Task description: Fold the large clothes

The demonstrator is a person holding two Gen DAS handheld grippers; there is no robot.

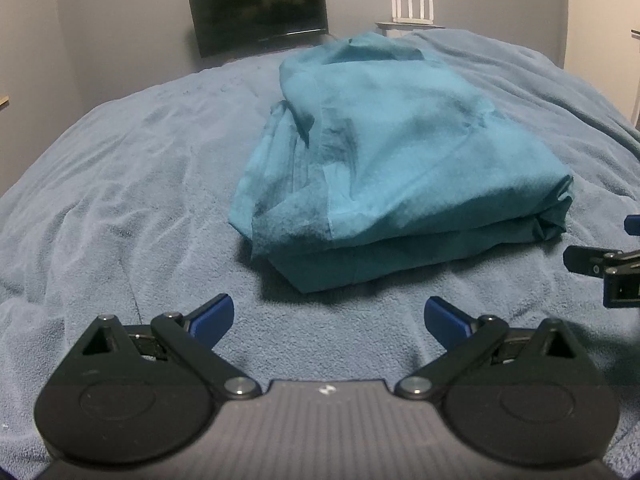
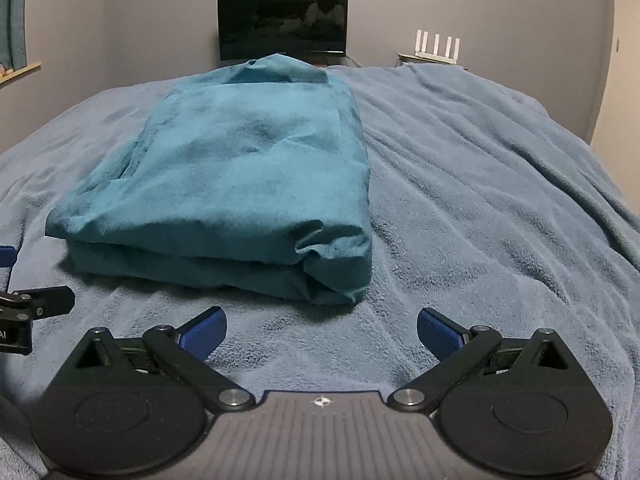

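Observation:
A teal garment (image 1: 384, 160) lies folded into a thick layered stack on the light blue blanket (image 1: 120, 200). In the right wrist view the same teal garment (image 2: 240, 176) sits left of centre. My left gripper (image 1: 329, 316) is open, its blue pads wide apart just short of the stack's near edge, with nothing between them. My right gripper (image 2: 322, 326) is open too, empty, in front of the stack's near right corner. Each gripper shows at the edge of the other's view: the right gripper (image 1: 608, 268) and the left gripper (image 2: 28, 308).
The blanket (image 2: 500, 200) covers a bed with wrinkles across it. Behind the bed stand a dark monitor (image 1: 260, 8) and a white router (image 1: 412, 12) against a grey wall. A wooden ledge (image 2: 20, 70) is at the far left.

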